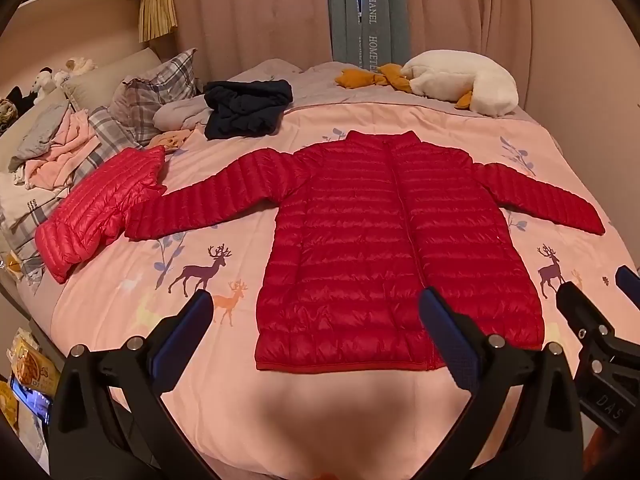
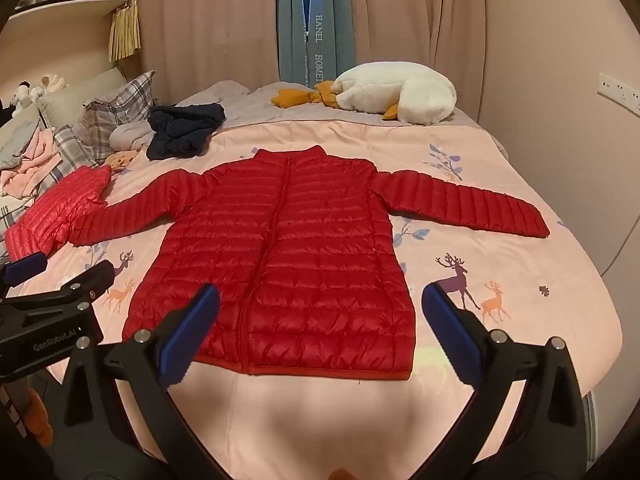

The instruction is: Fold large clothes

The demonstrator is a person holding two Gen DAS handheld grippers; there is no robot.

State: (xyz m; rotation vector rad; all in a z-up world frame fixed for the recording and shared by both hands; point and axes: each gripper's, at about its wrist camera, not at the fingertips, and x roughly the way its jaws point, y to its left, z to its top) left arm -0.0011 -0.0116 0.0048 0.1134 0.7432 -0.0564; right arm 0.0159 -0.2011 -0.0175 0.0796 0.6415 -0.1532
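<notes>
A red quilted puffer jacket [image 1: 396, 248] lies flat and face up in the middle of a bed covered by a pink sheet [image 1: 280, 412] printed with deer, its zipper closed, collar toward twelve o'clock, hem toward six, and both sleeves spread out to nine and three. Two grippers hang above the near edge of the bed, holding nothing. The left gripper [image 1: 316, 306] has its two blue-padded fingers spread wide, over the jacket's hem (its left corner). The right gripper [image 2: 320, 298] is likewise spread wide, over the hem's right corner. One second red quilted garment [image 1: 100, 208], bundled up, sits at nine o'clock, touching the end of the jacket's left sleeve. One crumpled dark navy garment [image 1: 248, 108] rests at eleven o'clock, apart from the jacket. One white plush goose [image 1: 464, 80] with orange feet lies at one o'clock near the curtains. Two plaid pillows [image 1: 156, 88] and a heap of pink and grey clothes crowd the ten o'clock side.
</notes>
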